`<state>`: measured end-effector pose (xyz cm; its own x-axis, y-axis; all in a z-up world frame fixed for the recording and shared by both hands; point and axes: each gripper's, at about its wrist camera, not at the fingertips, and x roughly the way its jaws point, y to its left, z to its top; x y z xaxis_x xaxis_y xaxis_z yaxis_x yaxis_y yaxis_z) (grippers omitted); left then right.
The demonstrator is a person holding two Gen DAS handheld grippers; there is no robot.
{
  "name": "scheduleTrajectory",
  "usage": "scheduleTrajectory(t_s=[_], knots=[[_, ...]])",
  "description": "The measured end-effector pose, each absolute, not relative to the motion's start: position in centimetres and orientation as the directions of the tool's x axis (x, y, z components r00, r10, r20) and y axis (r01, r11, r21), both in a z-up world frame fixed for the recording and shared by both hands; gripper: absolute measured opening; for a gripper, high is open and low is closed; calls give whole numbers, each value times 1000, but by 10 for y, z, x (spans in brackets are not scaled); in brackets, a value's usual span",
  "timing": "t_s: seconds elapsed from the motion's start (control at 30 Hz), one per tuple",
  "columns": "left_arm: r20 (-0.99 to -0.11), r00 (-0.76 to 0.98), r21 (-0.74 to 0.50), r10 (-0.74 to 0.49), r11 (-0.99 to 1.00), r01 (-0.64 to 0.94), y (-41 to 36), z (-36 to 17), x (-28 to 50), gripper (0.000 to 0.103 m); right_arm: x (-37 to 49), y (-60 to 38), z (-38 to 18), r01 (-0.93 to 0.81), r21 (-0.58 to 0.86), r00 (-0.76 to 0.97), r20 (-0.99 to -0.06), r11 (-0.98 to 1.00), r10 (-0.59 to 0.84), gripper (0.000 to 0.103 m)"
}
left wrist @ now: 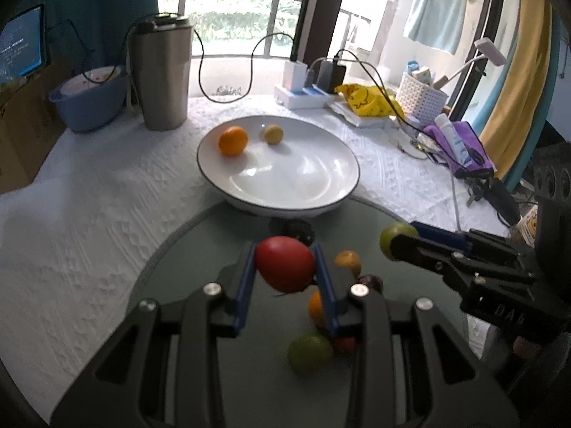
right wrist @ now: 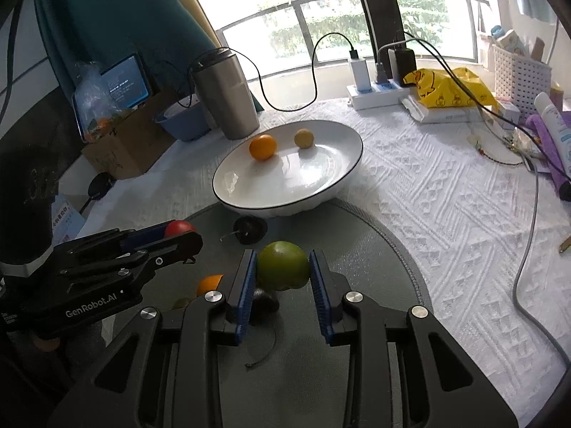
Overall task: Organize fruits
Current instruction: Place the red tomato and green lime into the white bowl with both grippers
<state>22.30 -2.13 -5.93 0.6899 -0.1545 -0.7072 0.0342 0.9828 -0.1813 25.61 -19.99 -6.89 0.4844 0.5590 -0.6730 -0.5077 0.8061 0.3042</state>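
Observation:
My left gripper [left wrist: 285, 251] is shut on a red fruit [left wrist: 285, 267] and holds it just above a grey-green mat [left wrist: 200, 249]. The right gripper [right wrist: 283, 255] is shut on a green fruit [right wrist: 283, 267] over the same mat [right wrist: 357, 249]. Each gripper shows in the other's view, the right gripper [left wrist: 396, 246] on the right and the left gripper [right wrist: 185, 237] on the left. Beyond the mat a white plate [left wrist: 303, 174] [right wrist: 285, 178] holds an orange [left wrist: 232, 141] and a yellowish fruit [left wrist: 273, 133]. Several fruits lie below on the mat: a green one [left wrist: 309, 353], an orange one [left wrist: 316, 306], dark ones [right wrist: 249, 230].
A steel tumbler [left wrist: 164, 75] and a blue bowl [left wrist: 89, 100] stand behind the plate on the left. A power strip [left wrist: 303, 94] with cables, a yellow bag [left wrist: 367, 101], a white basket [left wrist: 421, 98] and purple clutter [left wrist: 460, 146] crowd the right. A cardboard box [right wrist: 125, 146] sits left of the table.

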Motion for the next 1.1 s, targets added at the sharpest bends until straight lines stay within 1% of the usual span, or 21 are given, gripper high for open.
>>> scheduleTrajectory(t_s=[0.43,1.1], knots=[[-672,727,-163,-140,986,40,-13,-46,234,34,272,-193,-54,-522,284,509,-653,804,561,32],[-668,733,-140,-130,989,48,0,-59,277,34,320,-167,-65,-545,284,477,-669,789,570,32]])
